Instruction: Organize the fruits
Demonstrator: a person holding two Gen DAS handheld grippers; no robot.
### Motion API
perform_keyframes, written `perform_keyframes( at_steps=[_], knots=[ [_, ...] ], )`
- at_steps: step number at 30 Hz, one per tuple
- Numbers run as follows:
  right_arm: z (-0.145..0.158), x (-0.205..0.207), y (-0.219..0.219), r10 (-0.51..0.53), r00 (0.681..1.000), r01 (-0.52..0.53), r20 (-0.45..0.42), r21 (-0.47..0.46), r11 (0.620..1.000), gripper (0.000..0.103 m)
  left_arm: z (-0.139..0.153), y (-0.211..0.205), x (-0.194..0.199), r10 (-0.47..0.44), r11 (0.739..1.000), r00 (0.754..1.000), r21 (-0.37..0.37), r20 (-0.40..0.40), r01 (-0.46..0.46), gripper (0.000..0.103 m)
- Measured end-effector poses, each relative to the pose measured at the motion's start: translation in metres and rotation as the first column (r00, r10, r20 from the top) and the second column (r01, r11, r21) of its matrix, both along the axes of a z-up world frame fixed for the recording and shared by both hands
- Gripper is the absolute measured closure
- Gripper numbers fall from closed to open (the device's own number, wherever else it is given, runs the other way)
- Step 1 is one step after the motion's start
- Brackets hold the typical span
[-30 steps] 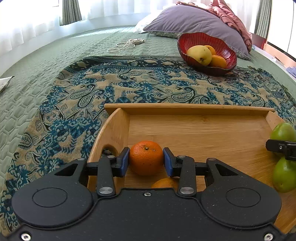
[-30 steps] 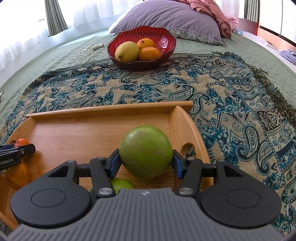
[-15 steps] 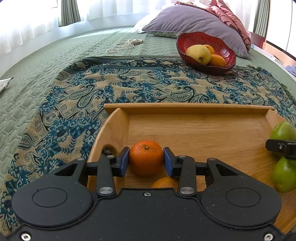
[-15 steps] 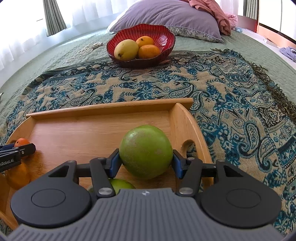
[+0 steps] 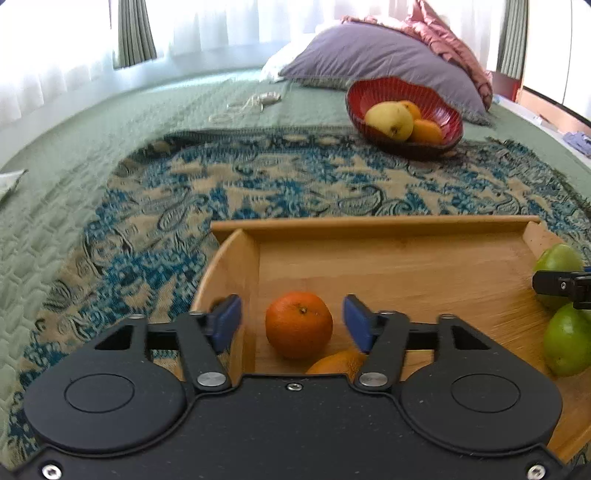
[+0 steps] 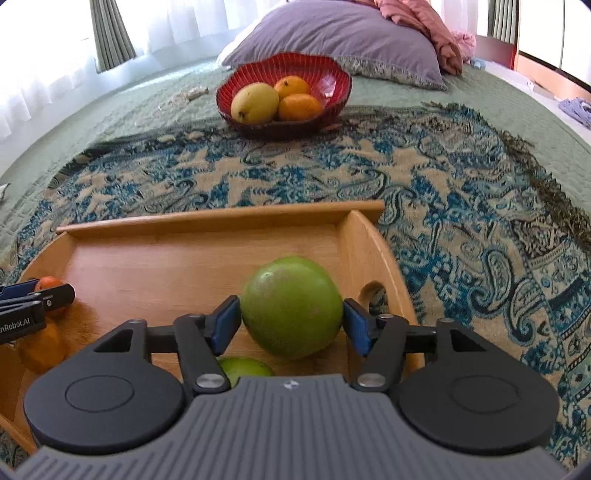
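A wooden tray (image 5: 369, 225) lies on the bed. My left gripper (image 5: 291, 323) is open around an orange (image 5: 299, 325) resting at the tray's left end, pads clear of it, with a second orange (image 5: 334, 363) just below. My right gripper (image 6: 291, 323) has its pads against a big green fruit (image 6: 291, 306) at the tray's (image 6: 221, 219) right end; another green fruit (image 6: 245, 367) sits beneath. The right gripper's tip and both green fruits (image 5: 565, 343) show at the left wrist view's right edge.
A red bowl (image 6: 332, 81) holding a yellow mango (image 6: 255, 103) and two oranges (image 6: 299, 107) stands beyond the tray on a blue paisley throw (image 6: 369, 173). A purple pillow (image 6: 332, 33) lies behind it. A white cord (image 5: 247, 105) lies on the green quilt.
My left gripper has opened and let go of the orange, which now sits on the tray. My right gripper has stayed on the green fruit and both views have shifted slightly.
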State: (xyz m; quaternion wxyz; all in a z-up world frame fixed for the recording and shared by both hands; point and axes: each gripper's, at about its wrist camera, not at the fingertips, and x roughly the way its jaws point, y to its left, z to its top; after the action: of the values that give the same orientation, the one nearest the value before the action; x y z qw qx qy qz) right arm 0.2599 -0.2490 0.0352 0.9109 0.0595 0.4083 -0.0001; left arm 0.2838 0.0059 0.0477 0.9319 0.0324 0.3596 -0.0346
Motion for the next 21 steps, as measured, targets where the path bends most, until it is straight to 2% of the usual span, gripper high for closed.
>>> perform_keyframes(
  at_steps=[2,9,15,21],
  knots=[
    [0.005,-0.003,0.0,0.007,1.0,-0.007,0.02,-0.004,1.0,0.021,0.006,0.003,-0.005,0.001,1.0,1.0,-0.017,0.022,-0.001,0.025],
    [0.021,-0.023,0.001,0.021,0.996,-0.02,0.085,-0.013,1.0,0.015,0.027,0.015,-0.037,0.0,0.997,0.996,-0.077,0.086,0.006,0.011],
    [0.033,-0.061,0.006,0.069,0.978,-0.057,0.196,-0.066,0.996,0.008,0.032,0.025,-0.082,-0.005,0.994,0.991,-0.112,0.135,0.02,0.008],
    [0.034,-0.104,0.014,0.122,0.955,-0.102,0.27,-0.084,0.991,0.004,0.025,0.024,-0.13,-0.029,0.996,0.985,-0.079,0.17,0.043,0.007]
  ],
)
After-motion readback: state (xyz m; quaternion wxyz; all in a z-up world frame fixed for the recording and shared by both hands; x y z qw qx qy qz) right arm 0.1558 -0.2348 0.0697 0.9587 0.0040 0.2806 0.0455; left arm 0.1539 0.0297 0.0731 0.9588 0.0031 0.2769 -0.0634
